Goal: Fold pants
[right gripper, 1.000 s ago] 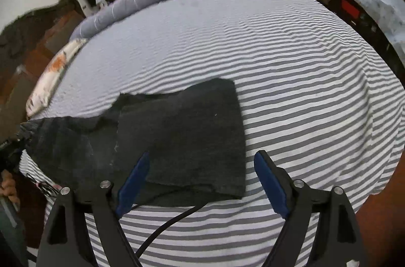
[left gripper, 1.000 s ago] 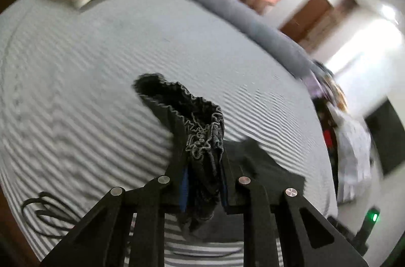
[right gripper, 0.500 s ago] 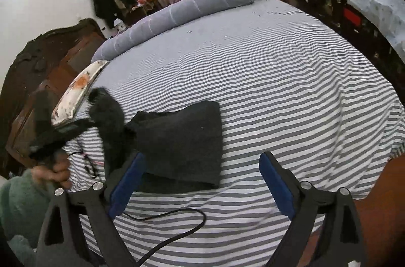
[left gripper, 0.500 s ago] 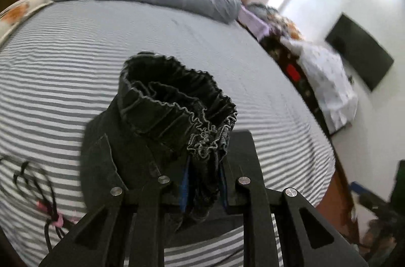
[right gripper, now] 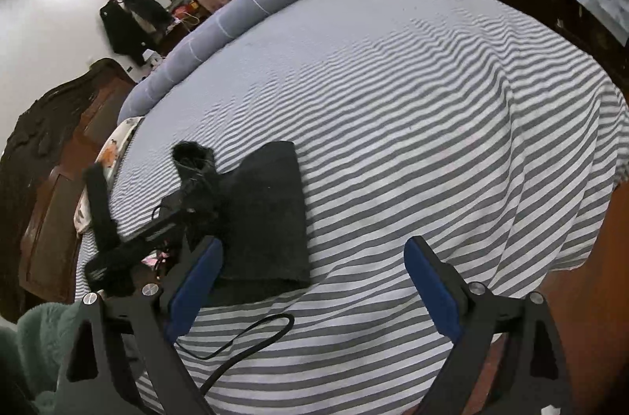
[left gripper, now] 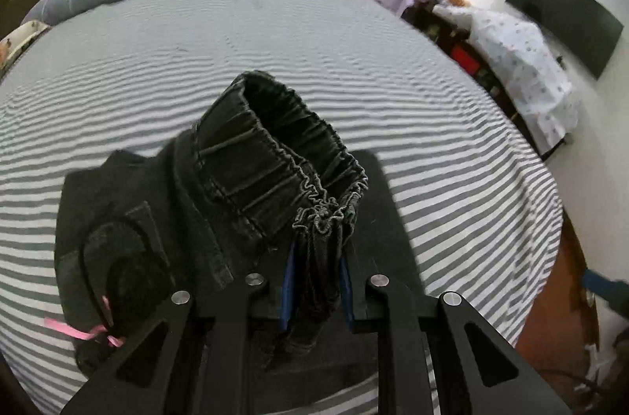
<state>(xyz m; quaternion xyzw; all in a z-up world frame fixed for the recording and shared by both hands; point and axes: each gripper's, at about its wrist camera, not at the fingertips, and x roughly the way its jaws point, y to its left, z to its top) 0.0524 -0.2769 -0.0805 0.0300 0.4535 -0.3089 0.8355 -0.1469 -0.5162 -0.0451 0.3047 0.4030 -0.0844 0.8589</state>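
Note:
Dark grey pants (left gripper: 165, 218) lie partly folded on the striped bed (left gripper: 314, 53). My left gripper (left gripper: 314, 281) is shut on the bunched elastic waistband (left gripper: 283, 155) and holds it raised above the folded part. In the right wrist view the pants (right gripper: 271, 210) lie near the bed's left front, and the left gripper (right gripper: 188, 202) holds the waistband up beside them. My right gripper (right gripper: 310, 281) is open and empty, above the bed's front edge just right of the pants.
A long grey bolster (right gripper: 243, 14) lies along the far side of the bed. A patterned pillow (right gripper: 118, 144) is at the left. A black cable (right gripper: 251, 340) trails over the front edge. A second bed (left gripper: 523, 61) and a wall TV (left gripper: 562, 18) stand at the right.
My left gripper has swung the waistband round from the left and over the folded pants. My right gripper has risen and pulled back from the pants, staying open.

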